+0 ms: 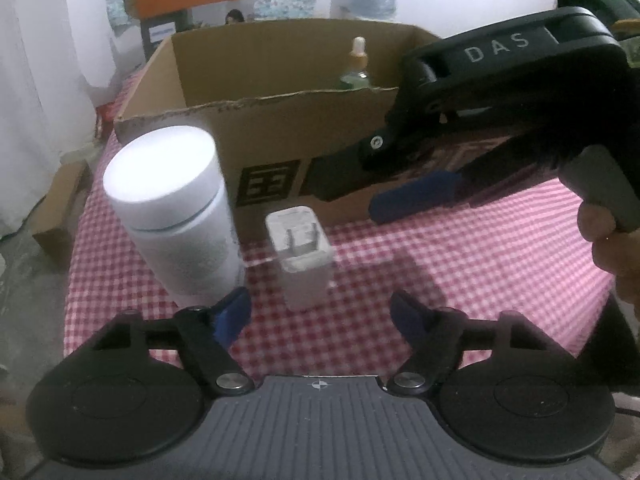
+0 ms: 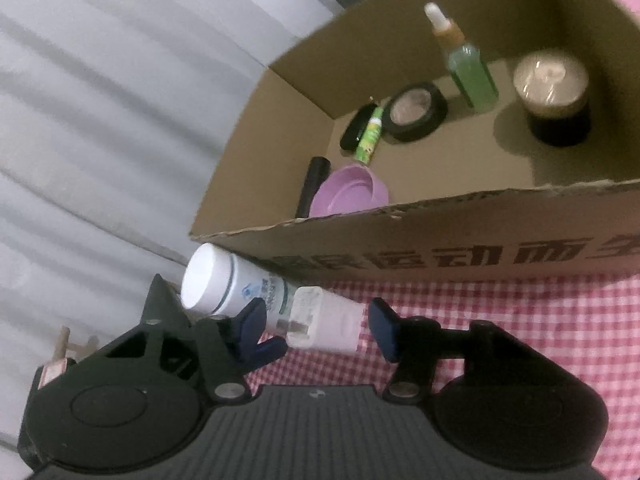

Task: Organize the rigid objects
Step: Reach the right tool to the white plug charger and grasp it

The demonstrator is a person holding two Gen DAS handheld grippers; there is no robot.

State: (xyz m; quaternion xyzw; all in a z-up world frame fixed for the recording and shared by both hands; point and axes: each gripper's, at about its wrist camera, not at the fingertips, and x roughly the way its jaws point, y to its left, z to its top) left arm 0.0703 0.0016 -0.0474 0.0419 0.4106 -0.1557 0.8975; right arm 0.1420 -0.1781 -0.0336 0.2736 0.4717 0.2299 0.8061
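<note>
Just in front of the cardboard box [image 1: 280,136], the left gripper [image 1: 320,316] is hanging with its jaws apart and nothing clamped, the white charger [image 1: 300,256] standing just beyond its tips. The right gripper [image 2: 316,328] is straddling that charger, jaws apart, pads not yet pressing, probably lining up a pick. Beside the charger, against the box's front wall, the white bottle [image 1: 176,216] is waiting, while a dropper bottle [image 2: 468,72] and tape roll [image 2: 416,112] are already sitting inside the box.

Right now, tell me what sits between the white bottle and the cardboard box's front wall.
Nothing sits there. In the left wrist view, the white bottle stands directly before the cardboard box; the white charger stands beside the bottle, not between them.
</note>
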